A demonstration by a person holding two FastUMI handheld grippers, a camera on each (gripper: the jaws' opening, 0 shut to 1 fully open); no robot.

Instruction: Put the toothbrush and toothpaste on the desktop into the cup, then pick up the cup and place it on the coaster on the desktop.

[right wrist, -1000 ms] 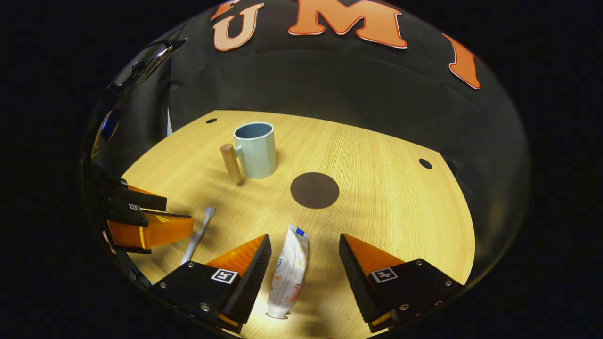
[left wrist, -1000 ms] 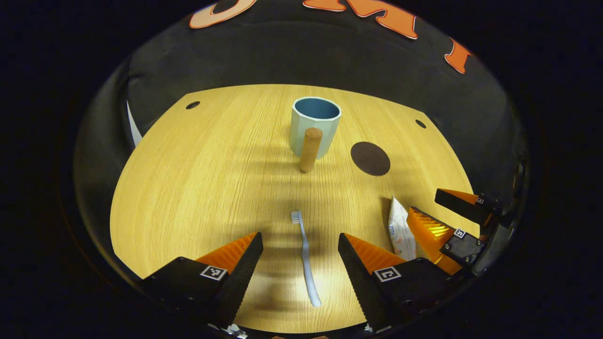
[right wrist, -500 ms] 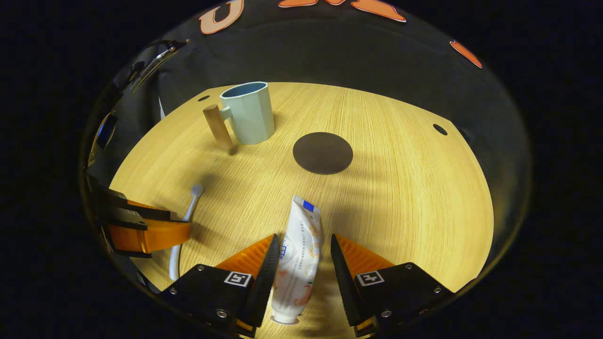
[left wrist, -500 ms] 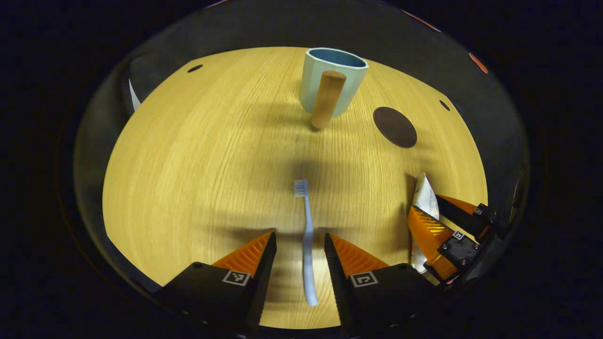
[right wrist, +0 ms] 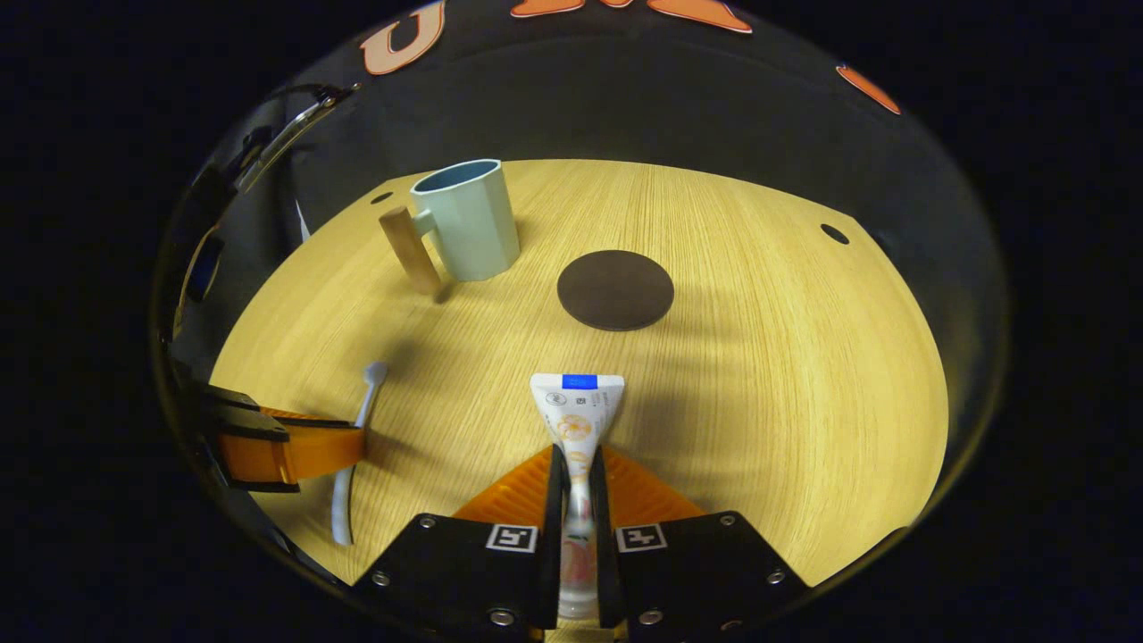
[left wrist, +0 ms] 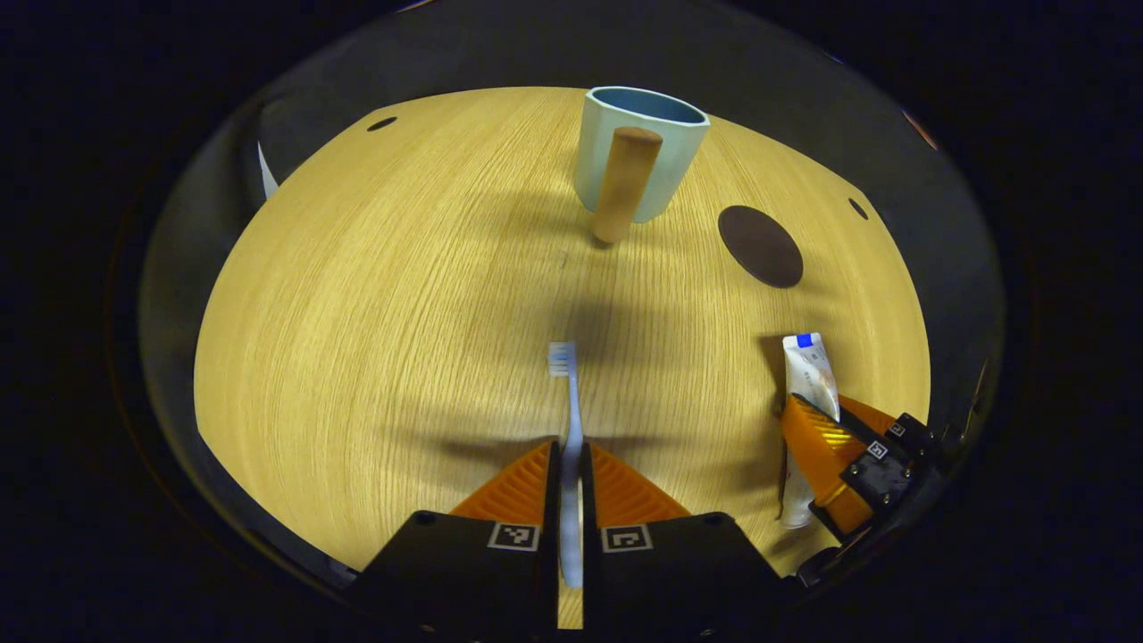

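In the left gripper view my left gripper [left wrist: 570, 457] is shut on the handle of a pale blue toothbrush [left wrist: 566, 393] whose bristles point toward the cup. The light blue cup [left wrist: 641, 147], with a wooden peg handle [left wrist: 624, 183], stands upright at the far side of the wooden desktop [left wrist: 375, 295]. In the right gripper view my right gripper [right wrist: 577, 464] is shut on a white toothpaste tube [right wrist: 578, 406], flat end forward. A dark round coaster [right wrist: 615, 289] lies ahead, the cup [right wrist: 467, 219] to its left. The left gripper [right wrist: 295, 446] and toothbrush [right wrist: 357, 429] appear at the left.
The desktop has small dark holes near its far corners [right wrist: 835, 234]. In the left gripper view the coaster [left wrist: 760, 246] lies right of the cup, and the right gripper [left wrist: 835, 446] holds the toothpaste [left wrist: 808, 371] at the right edge. The black cloth wall rises behind the table.
Both grippers have gone from open to shut: the left on the toothbrush handle, the right on the toothpaste tube. The tube now stands edge-on between the fingers.
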